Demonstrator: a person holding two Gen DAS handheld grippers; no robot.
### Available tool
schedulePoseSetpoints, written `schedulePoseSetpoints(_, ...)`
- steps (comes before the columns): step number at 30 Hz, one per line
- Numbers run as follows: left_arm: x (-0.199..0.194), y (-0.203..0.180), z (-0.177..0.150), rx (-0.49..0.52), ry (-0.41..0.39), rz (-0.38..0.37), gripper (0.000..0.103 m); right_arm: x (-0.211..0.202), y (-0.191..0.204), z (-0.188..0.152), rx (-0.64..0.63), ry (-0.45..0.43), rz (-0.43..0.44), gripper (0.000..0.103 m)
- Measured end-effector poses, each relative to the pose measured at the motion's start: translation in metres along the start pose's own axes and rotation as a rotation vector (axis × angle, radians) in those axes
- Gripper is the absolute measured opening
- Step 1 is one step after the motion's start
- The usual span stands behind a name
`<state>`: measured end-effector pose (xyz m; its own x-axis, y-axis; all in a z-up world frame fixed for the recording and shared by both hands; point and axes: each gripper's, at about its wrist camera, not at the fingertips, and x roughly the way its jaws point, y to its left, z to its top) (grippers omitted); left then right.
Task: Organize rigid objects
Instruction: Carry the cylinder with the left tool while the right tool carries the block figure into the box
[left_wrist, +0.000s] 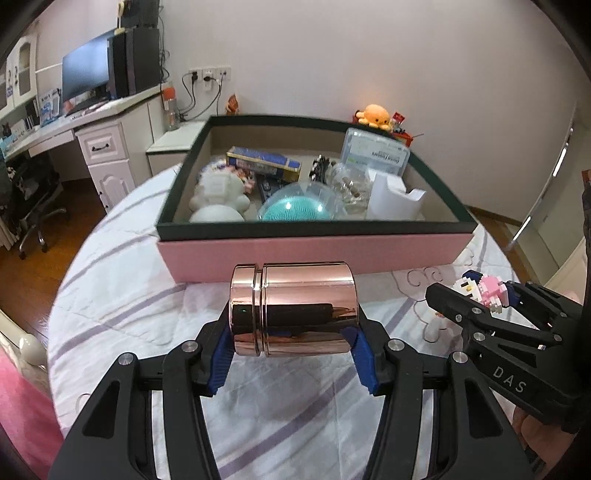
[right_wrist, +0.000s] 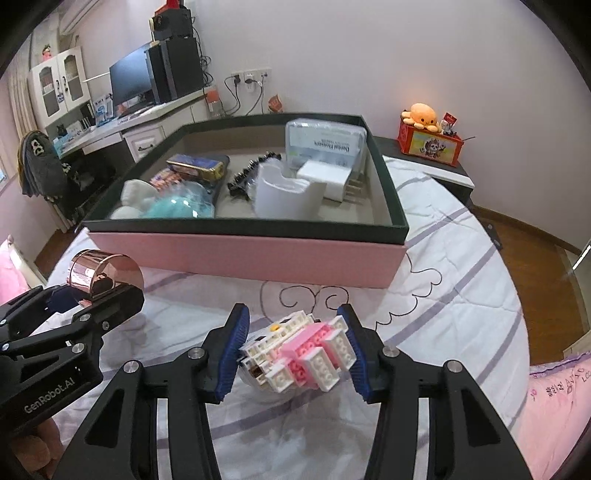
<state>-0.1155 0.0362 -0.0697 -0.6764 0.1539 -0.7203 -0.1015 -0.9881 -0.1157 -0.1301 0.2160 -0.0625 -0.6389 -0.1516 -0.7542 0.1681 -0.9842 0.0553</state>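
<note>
A: Where does the tin (left_wrist: 291, 308) sit in the left gripper (left_wrist: 291, 354)?

B: Crosswise between the two blue pads (left_wrist: 218, 363), which pinch it at its ends, lid end on one pad and base on the other. Its long axis runs side to side across the fingers, lid toward the left of the left wrist view. It hangs over the quilt (left_wrist: 122, 295), just in front of the box (left_wrist: 314, 254).

A: What is it made of?

B: It is a smooth rose-gold cylinder, mirror-bright, with a grooved seam between lid and body. The pads are ribbed.

A: And the right gripper (right_wrist: 293, 354)?

B: Its pads clamp a brick figure (right_wrist: 299, 356) between them, built of studded white and pink blocks, lumpy and angular. It lies tilted, its longer side spanning from pad to pad, and I cannot tell which way its face points. It too is held above the quilt, near the box's pink front wall.

A: The box itself?

B: It is a shallow cardboard rectangle with a dark green rim and a pink outside, already holding a white figurine (left_wrist: 218, 195), a teal brush (left_wrist: 295, 210) under a clear dome and a blue tin (left_wrist: 264, 162).
</note>
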Motion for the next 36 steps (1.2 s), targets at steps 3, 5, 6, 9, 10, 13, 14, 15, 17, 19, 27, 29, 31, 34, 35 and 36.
schedulePoseSetpoints(3, -0.014, 0.003, 0.004, -0.001, -0.022, -0.005, 0.055, -0.011, 0.005, 0.002, 0.003, -0.014, 0.016, 0.05)
schedulePoseSetpoints(5, -0.025, 0.005, 0.008, -0.001, -0.039, -0.011, 0.055, -0.021, 0.01, 0.004, -0.003, -0.028, 0.026, 0.05)
schedulePoseSetpoints(6, -0.029, 0.005, 0.01, 0.0, -0.047, -0.013, 0.055, -0.026, 0.012, 0.005, -0.006, -0.034, 0.034, 0.05)
schedulePoseSetpoints(9, -0.044, 0.009, 0.019, 0.002, -0.078, -0.018, 0.055, -0.041, 0.017, 0.012, -0.007, -0.059, 0.059, 0.051)
schedulePoseSetpoints(10, -0.048, 0.01, 0.022, 0.001, -0.085, -0.021, 0.055, -0.044, 0.018, 0.015, -0.01, -0.066, 0.062, 0.05)
schedulePoseSetpoints(13, -0.058, 0.016, 0.035, 0.003, -0.113, -0.024, 0.055, -0.054, 0.023, 0.029, -0.03, -0.091, 0.076, 0.05)
schedulePoseSetpoints(14, -0.06, 0.018, 0.038, 0.001, -0.117, -0.029, 0.055, -0.056, 0.025, 0.034, -0.038, -0.099, 0.075, 0.051)
schedulePoseSetpoints(15, -0.061, 0.019, 0.044, 0.003, -0.127, -0.029, 0.055, -0.057, 0.026, 0.04, -0.043, -0.108, 0.08, 0.051)
schedulePoseSetpoints(17, -0.062, 0.02, 0.056, 0.007, -0.141, -0.035, 0.055, -0.059, 0.027, 0.05, -0.052, -0.123, 0.079, 0.05)
schedulePoseSetpoints(19, -0.059, 0.022, 0.071, 0.011, -0.151, -0.037, 0.055, -0.057, 0.027, 0.069, -0.064, -0.14, 0.079, 0.05)
schedulePoseSetpoints(27, -0.009, 0.028, 0.14, 0.023, -0.12, -0.05, 0.055, -0.008, 0.025, 0.144, -0.082, -0.124, 0.088, 0.051)
schedulePoseSetpoints(29, 0.013, 0.031, 0.157, 0.024, -0.103, -0.041, 0.055, 0.017, 0.024, 0.162, -0.075, -0.095, 0.094, 0.051)
schedulePoseSetpoints(31, 0.032, 0.032, 0.168, 0.024, -0.092, -0.025, 0.055, 0.038, 0.022, 0.173, -0.066, -0.075, 0.091, 0.051)
schedulePoseSetpoints(34, 0.066, 0.038, 0.184, 0.017, -0.058, -0.019, 0.055, 0.073, 0.017, 0.188, -0.046, -0.04, 0.096, 0.051)
schedulePoseSetpoints(35, 0.077, 0.039, 0.187, 0.017, -0.047, -0.016, 0.055, 0.082, 0.016, 0.19, -0.043, -0.03, 0.099, 0.051)
schedulePoseSetpoints(36, 0.088, 0.04, 0.19, 0.017, -0.034, -0.017, 0.055, 0.093, 0.015, 0.194, -0.04, -0.017, 0.108, 0.051)
